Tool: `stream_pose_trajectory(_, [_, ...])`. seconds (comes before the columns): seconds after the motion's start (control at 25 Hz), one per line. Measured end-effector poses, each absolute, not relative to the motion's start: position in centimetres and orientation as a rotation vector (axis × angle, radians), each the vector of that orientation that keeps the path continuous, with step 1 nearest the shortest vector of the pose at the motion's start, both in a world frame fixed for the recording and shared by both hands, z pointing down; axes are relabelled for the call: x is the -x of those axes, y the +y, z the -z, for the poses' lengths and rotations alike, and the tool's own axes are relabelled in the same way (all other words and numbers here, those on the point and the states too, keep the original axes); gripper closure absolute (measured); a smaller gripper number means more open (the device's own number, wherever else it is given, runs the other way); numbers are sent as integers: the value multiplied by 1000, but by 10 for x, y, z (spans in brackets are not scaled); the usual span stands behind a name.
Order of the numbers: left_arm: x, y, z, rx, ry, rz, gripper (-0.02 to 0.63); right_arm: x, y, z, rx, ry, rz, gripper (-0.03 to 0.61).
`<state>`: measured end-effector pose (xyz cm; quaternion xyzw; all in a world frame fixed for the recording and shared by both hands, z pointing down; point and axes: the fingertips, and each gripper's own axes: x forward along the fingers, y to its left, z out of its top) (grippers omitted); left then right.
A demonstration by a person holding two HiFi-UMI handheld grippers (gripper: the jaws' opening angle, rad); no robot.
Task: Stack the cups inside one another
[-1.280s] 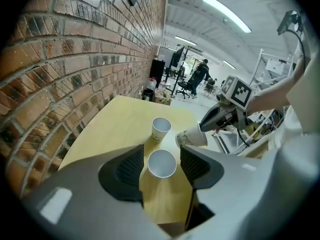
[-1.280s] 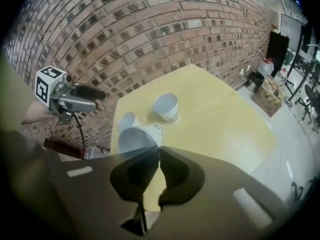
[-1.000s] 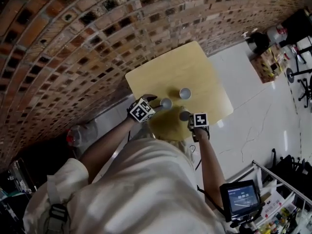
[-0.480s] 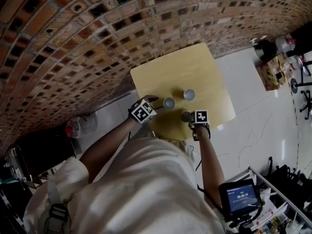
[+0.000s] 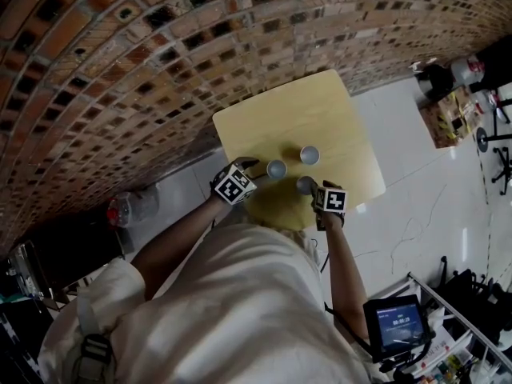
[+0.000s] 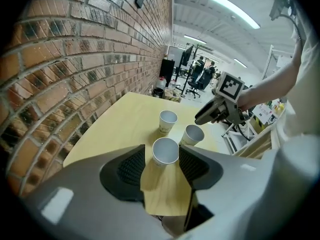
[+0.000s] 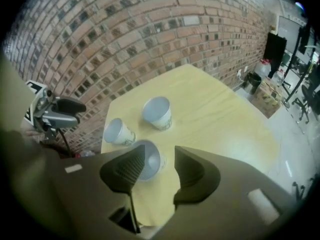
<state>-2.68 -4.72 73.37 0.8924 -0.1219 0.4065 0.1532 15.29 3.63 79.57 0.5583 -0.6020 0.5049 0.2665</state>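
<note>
Three white paper cups stand upright near the front of the yellow table (image 5: 320, 110). My left gripper (image 5: 254, 169) has the left cup (image 5: 276, 169) (image 6: 165, 150) between its jaws; they are closing, and a thin gap still shows beside the cup. My right gripper (image 5: 320, 192) (image 7: 160, 154) is opening by the nearest cup (image 5: 304, 185) (image 7: 152, 164). That cup sits against the left finger, partly hidden, and nothing grips it. The third cup (image 5: 310, 155) (image 6: 167, 121) (image 7: 157, 112) stands apart, farther back.
A brick wall (image 5: 144, 62) runs along the table's far and left sides. White floor (image 5: 416, 190) lies to the right, with a box and clutter (image 5: 448, 106) beyond. A small monitor (image 5: 396, 325) sits at my lower right. The table's front edge is just under the grippers.
The right gripper has opened and let go of the nearest cup, drawing back a little. The left gripper has stayed around its cup.
</note>
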Motion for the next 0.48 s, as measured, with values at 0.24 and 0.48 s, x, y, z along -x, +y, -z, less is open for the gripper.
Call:
stream_pose_trajectory(0.24, [24,-54,-713,-2630,-431,-1146,416,-174,22,-726,-1823,-1867,-981,385])
stream_pose_trajectory(0.48, [23,-56,-693,-2654,-485,-1082,428,-185,42,-698,-1950,-1868,-776,391])
